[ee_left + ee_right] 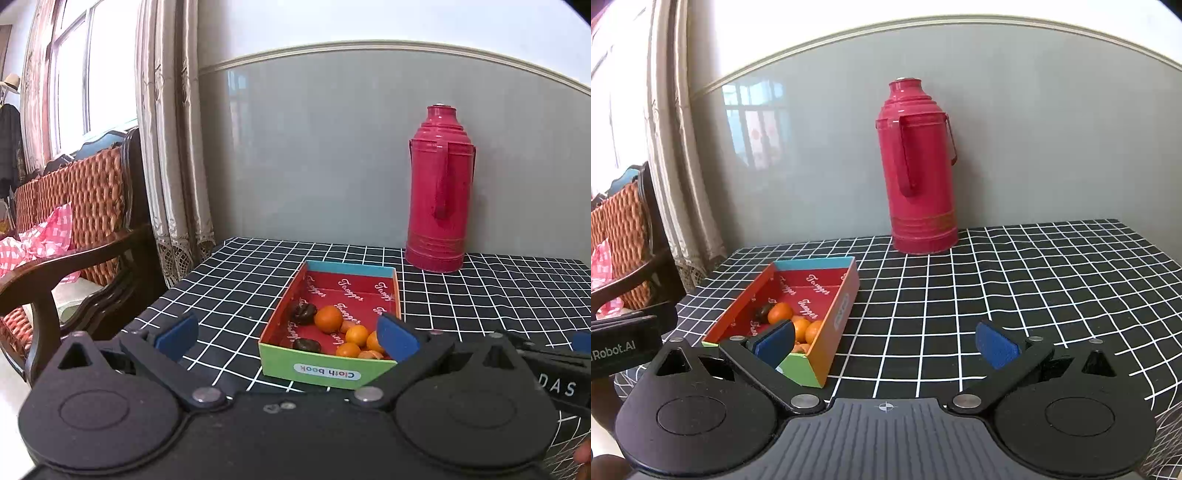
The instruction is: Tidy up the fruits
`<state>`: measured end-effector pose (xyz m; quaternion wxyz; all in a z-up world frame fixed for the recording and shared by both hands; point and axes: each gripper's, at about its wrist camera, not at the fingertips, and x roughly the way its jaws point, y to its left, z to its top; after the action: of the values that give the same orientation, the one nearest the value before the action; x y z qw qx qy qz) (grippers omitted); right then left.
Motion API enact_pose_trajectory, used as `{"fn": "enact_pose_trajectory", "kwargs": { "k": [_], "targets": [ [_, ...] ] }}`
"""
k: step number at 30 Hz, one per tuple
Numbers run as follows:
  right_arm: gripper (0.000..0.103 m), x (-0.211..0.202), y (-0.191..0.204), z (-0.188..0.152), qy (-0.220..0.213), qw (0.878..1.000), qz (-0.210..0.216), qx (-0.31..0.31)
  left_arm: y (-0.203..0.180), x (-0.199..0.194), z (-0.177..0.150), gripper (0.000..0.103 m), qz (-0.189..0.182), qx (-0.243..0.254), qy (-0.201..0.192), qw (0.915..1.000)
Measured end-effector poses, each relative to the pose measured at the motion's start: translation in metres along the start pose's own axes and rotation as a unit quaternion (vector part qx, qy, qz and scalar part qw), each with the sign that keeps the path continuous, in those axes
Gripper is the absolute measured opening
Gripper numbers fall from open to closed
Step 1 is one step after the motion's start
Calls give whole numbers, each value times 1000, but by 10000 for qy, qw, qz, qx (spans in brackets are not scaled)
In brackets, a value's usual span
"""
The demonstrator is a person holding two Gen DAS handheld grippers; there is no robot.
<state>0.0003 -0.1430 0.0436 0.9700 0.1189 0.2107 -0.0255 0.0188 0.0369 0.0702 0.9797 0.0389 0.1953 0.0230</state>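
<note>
Orange and dark fruits all lie inside the cardboard box (388, 275), gathered at its near end; the far end of its red floor is bare. Visible contents: several small oranges (328, 318), two dark fruits (303, 313), and what may be peel fragments near the right wall, too small to tell. No fruit shows on the checked surface (1015, 280) in either view.

Claw state:
- Left claw (288, 334): spread wide, holding nothing. It hangs over the box's near end, its right pad above the near right corner.
- Right claw (886, 343): spread wide, holding nothing. It hangs over bare cloth to the right of the box, its left pad in line with the box's near end.

Other items: a red thermos flask (439, 192) stands upright at the far edge against the wall, well apart from the box.

Step assessment: the scene fits two stages. Either every fruit has been collected into the box, or the mixed fruits in it await sorting or lifting out. The pictures do not settle which.

Any later grasp inside the box calls for a vertical approach clear of the thin walls, since the fruits touch one another and round ones roll readily.
</note>
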Motion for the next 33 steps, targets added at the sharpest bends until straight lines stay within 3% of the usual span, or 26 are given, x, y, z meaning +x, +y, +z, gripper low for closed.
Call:
{"fn": "enact_pose_trajectory", "kwargs": {
  "k": [33],
  "targets": [
    [103,5,4,-4,0,9996,-150,-229,-1,9,-7,97,-36,21,187,9998]
  ]
}}
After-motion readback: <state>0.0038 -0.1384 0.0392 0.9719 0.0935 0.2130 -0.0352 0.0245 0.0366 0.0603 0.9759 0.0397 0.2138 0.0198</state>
